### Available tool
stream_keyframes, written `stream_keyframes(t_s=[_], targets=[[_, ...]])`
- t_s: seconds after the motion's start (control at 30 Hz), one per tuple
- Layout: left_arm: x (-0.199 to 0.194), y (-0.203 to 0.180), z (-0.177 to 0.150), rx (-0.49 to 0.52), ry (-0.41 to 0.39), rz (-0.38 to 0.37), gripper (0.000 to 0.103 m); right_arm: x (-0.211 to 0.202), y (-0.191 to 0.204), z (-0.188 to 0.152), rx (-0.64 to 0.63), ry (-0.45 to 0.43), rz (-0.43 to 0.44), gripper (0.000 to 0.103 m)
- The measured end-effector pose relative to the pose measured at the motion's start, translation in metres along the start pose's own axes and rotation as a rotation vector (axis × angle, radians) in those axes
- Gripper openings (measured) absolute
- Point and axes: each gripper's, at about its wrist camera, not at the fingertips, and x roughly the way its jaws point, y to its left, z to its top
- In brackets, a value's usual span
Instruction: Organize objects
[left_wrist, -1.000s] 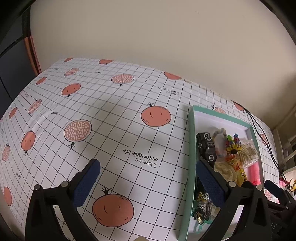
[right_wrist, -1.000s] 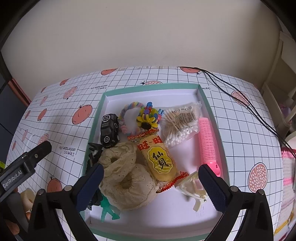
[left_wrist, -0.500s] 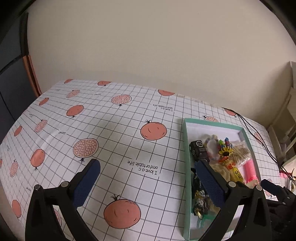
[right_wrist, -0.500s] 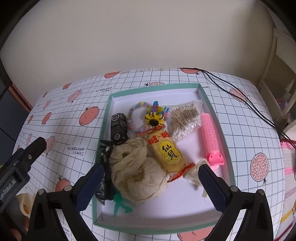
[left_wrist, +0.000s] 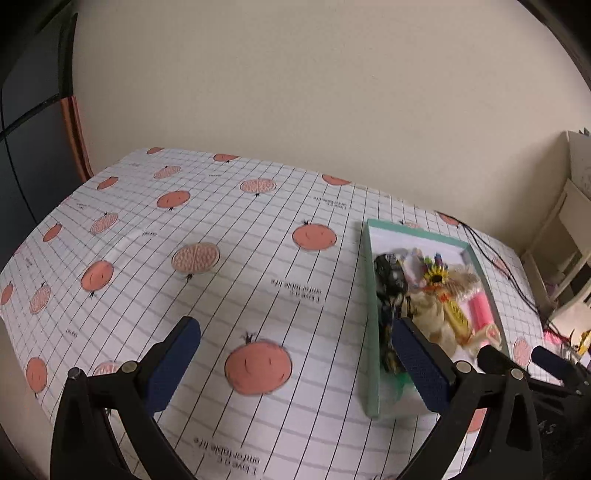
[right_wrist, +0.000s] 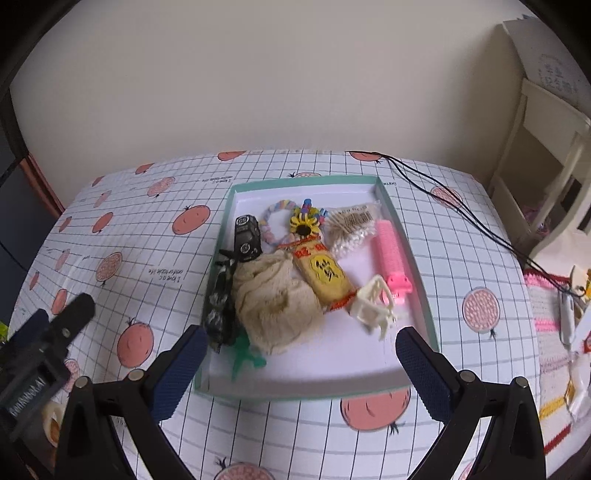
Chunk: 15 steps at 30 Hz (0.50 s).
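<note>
Both tools are wide open and empty. The right tool (right_wrist: 297, 354) hovers over the near edge of the teal-rimmed tray (right_wrist: 406, 236); the left tool (left_wrist: 295, 354) hangs over bare tablecloth (left_wrist: 229, 288) on the worktop, left of the tray.

All task items sit inside the tray: toy car (right_wrist: 246, 238), cream lace scrunchie (right_wrist: 275, 301), yellow snack pack (right_wrist: 325, 271), cotton swab bag (right_wrist: 351, 229), pink hair roller (right_wrist: 389, 251), cream claw clip (right_wrist: 373, 306), green figure (right_wrist: 245, 358).

Risks:
- Items are piled and overlapping (the scrunchie lies against the snack pack and a dark tangled item (right_wrist: 221, 299)), so a grab there likely drags a neighbour along.
- The claw clip is small and springy, so it can skid out of the pads.
- The tray is light card by the look of it, so a finger catching the rim may shove it.

Versus 1 s ago: both cameras sit higher and farther back, the tray looks smaller, and more worktop shows. Tray contents are unchanged, and both tools are as open as before.
</note>
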Motion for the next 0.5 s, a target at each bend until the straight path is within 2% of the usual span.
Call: stream_keyframes(t_s=[0.13, 0.5], targets=[[-0.007, 0.002, -0.022, 0.016, -0.005, 0.038, 0.103, -0.008, 0.001, -0.017, -0.016, -0.002, -0.016, 0.103], [0.004, 0.028, -0.08, -0.041, 0.074, 0.04, 0.103, -0.005, 0.007, -0.073, 0.024, 0.008, -0.005, 0.103]])
